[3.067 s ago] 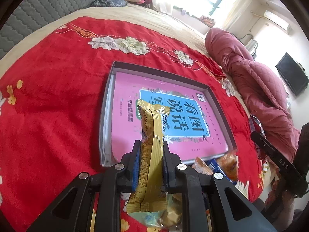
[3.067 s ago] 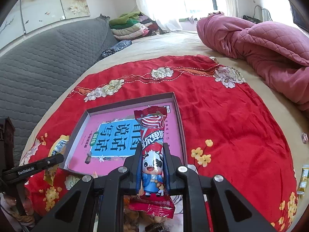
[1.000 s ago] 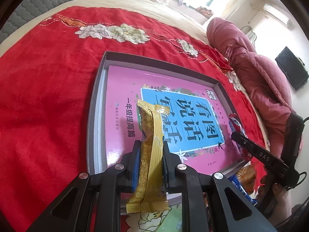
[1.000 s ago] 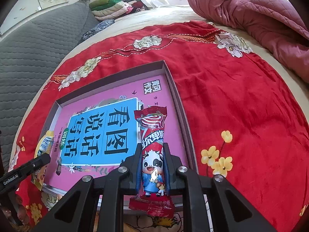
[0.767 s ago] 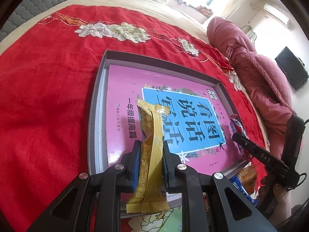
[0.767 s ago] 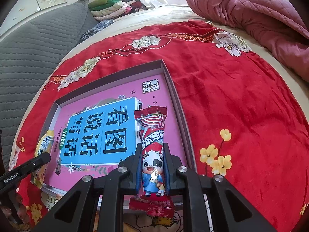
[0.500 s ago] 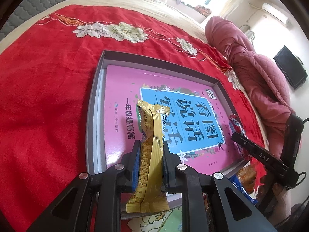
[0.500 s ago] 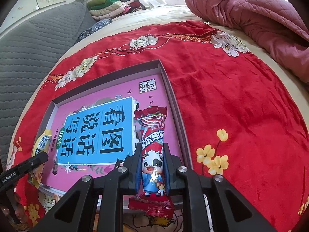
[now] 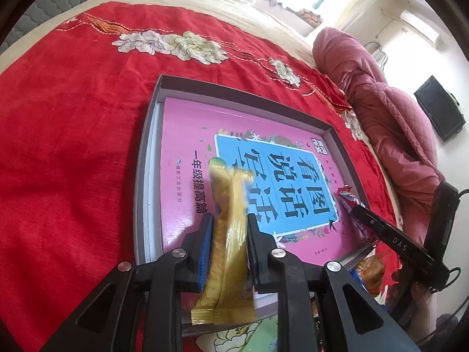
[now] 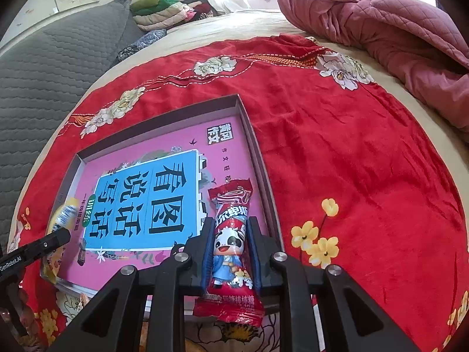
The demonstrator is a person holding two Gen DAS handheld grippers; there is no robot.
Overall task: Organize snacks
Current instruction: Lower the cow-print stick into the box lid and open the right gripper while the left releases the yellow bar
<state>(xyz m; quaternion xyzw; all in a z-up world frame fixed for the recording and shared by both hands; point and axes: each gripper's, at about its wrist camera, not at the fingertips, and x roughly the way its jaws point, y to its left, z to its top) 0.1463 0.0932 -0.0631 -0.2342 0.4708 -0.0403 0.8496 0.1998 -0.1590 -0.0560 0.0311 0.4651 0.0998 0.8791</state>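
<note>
My left gripper (image 9: 227, 220) is shut on a gold snack packet (image 9: 227, 234), held over the near left part of a shallow grey box (image 9: 146, 158). The box holds a pink and blue book (image 9: 281, 182). My right gripper (image 10: 230, 224) is shut on a red snack packet with a cartoon cow (image 10: 231, 246), held over the near right part of the same box (image 10: 258, 152). The right gripper also shows at the right in the left wrist view (image 9: 390, 237), and the left gripper at the left in the right wrist view (image 10: 32, 249).
The box lies on a red flowered cloth (image 10: 351, 146) spread on a bed. More snack packets (image 9: 369, 270) lie on the cloth at the near edge of the box. A pink quilt (image 10: 395, 29) is heaped at the far right, folded clothes (image 10: 164, 8) at the back.
Both grippers have moved forward over the box with their packets. The gold packet looks blurred now and slightly shifted between the left fingers.
</note>
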